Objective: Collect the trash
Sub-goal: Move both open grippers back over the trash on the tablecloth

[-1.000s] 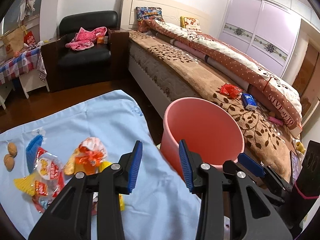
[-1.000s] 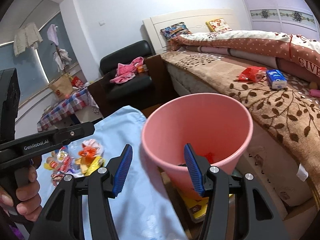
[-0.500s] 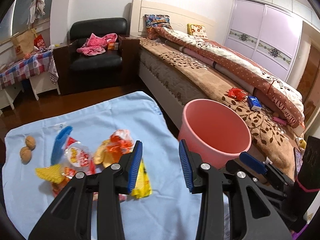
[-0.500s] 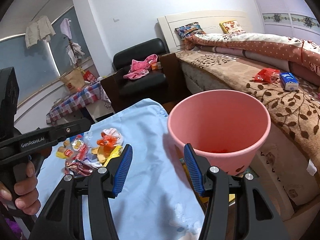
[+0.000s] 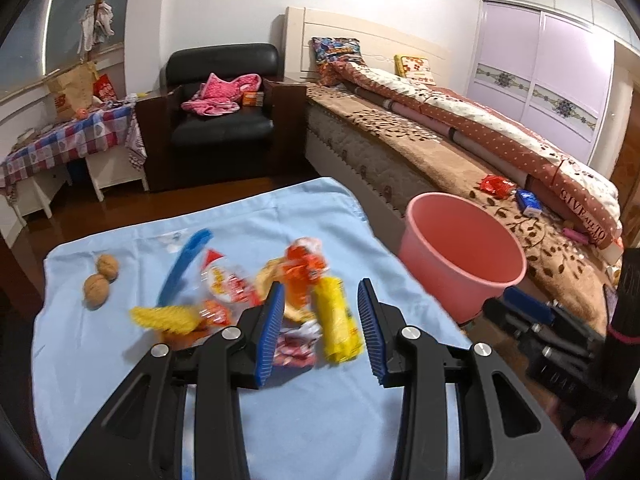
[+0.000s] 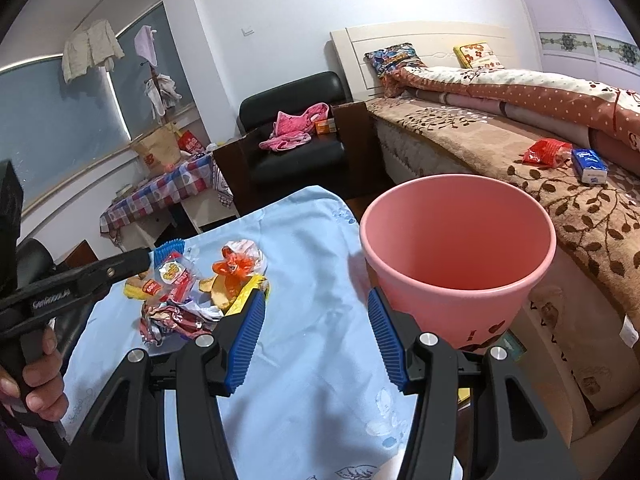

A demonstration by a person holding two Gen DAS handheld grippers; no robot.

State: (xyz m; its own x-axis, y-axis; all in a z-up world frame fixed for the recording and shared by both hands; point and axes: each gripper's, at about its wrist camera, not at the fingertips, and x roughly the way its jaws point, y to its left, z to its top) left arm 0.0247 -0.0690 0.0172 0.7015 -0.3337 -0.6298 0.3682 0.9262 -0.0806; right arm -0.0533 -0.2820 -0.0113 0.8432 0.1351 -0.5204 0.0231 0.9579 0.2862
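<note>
Both grippers gape, empty: left gripper (image 5: 320,330) over yellow wrapper (image 5: 339,326), right gripper (image 6: 316,342) near pink bin (image 6: 460,276). You risk pinching the blue cloth (image 5: 260,216) too.

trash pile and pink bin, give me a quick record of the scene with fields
surface: light blue cloth
trash pile: wrappers heaped mid-cloth, including a yellow packet and an orange wrapper
other items on cloth: two walnuts, blue brush
bin: pink bin, upright, beside the cloth's right edge, next to the bed
left gripper: open, nothing held, aimed at the pile
right gripper: open, nothing held, over the cloth near the bin
trash on bed: red wrapper, blue packet
</note>
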